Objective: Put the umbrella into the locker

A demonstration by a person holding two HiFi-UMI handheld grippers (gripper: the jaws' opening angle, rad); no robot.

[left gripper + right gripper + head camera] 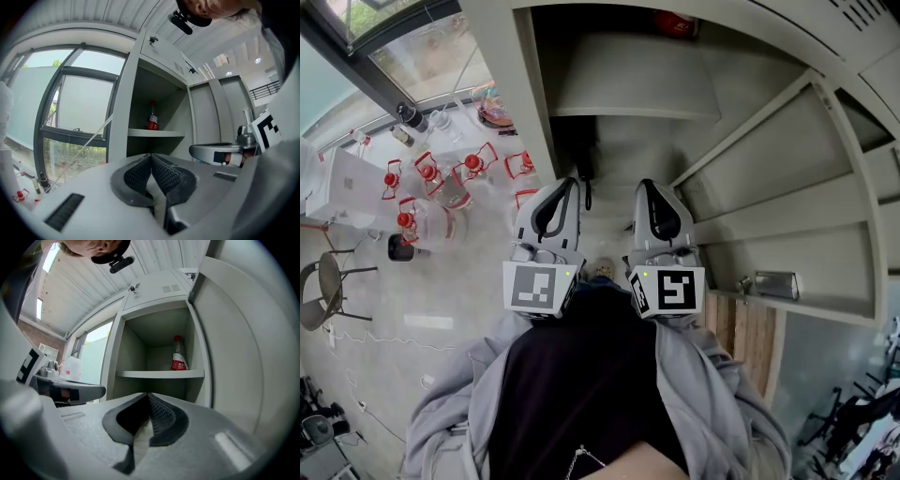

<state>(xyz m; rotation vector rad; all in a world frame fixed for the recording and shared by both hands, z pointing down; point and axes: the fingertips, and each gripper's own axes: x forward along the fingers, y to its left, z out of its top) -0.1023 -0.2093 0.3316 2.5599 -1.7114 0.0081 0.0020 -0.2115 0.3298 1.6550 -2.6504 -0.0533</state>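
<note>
The open grey locker [628,103] stands straight ahead, with a shelf [159,374] across it. Both grippers point level at it, side by side. My left gripper [573,184] is shut, its ribbed pads [140,173] pressed together with nothing between them. My right gripper [646,186] is shut too and holds nothing. A slim dark object [584,169] stands low inside the locker by its left wall; I cannot tell whether it is the umbrella. Neither gripper view shows an umbrella.
A bottle with a red label [178,360] stands on the locker's upper shelf. The open locker door [243,362] is at the right. At the left are a tall window [70,117], red-framed items [431,173] on the floor and a chair [323,291].
</note>
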